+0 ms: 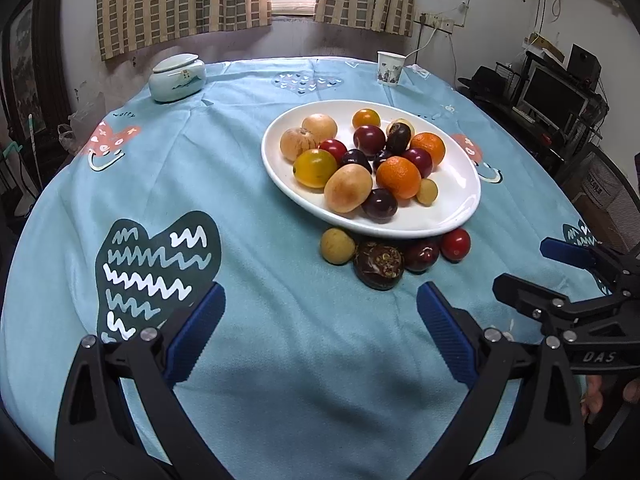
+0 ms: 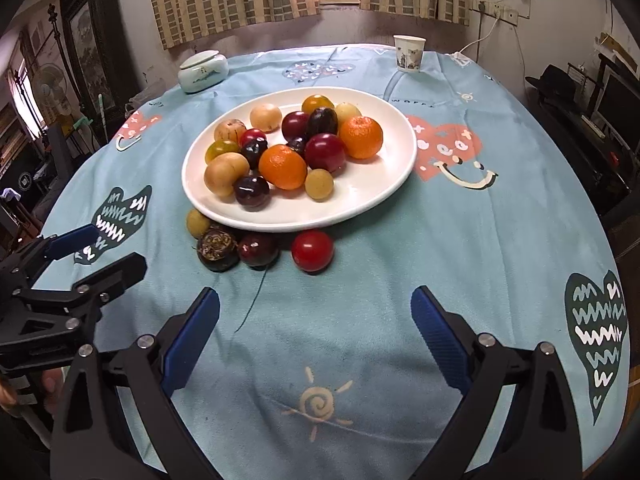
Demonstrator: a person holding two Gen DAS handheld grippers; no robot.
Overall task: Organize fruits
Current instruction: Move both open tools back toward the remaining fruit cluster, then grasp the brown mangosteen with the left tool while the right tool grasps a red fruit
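A white oval plate (image 1: 460, 204) (image 2: 380, 196) holds several fruits: oranges (image 1: 399, 177) (image 2: 283, 166), dark plums, yellow-brown fruits. Loose on the cloth by its near rim lie a tan longan (image 1: 337, 245) (image 2: 197, 222), a dark water chestnut (image 1: 379, 264) (image 2: 218, 249), a dark plum (image 1: 422, 255) (image 2: 258, 249) and a red tomato (image 1: 455, 244) (image 2: 312, 250). My left gripper (image 1: 320, 300) is open and empty, short of the loose fruits. My right gripper (image 2: 315, 304) is open and empty, just short of the tomato; it also shows in the left wrist view (image 1: 532, 268).
The round table has a light blue cloth (image 1: 280, 360) with heart prints. A lidded ceramic jar (image 1: 177, 77) (image 2: 203, 69) stands at the back left, a paper cup (image 1: 390, 68) (image 2: 409, 53) at the back right. A desk with a monitor (image 1: 556, 96) stands to the right.
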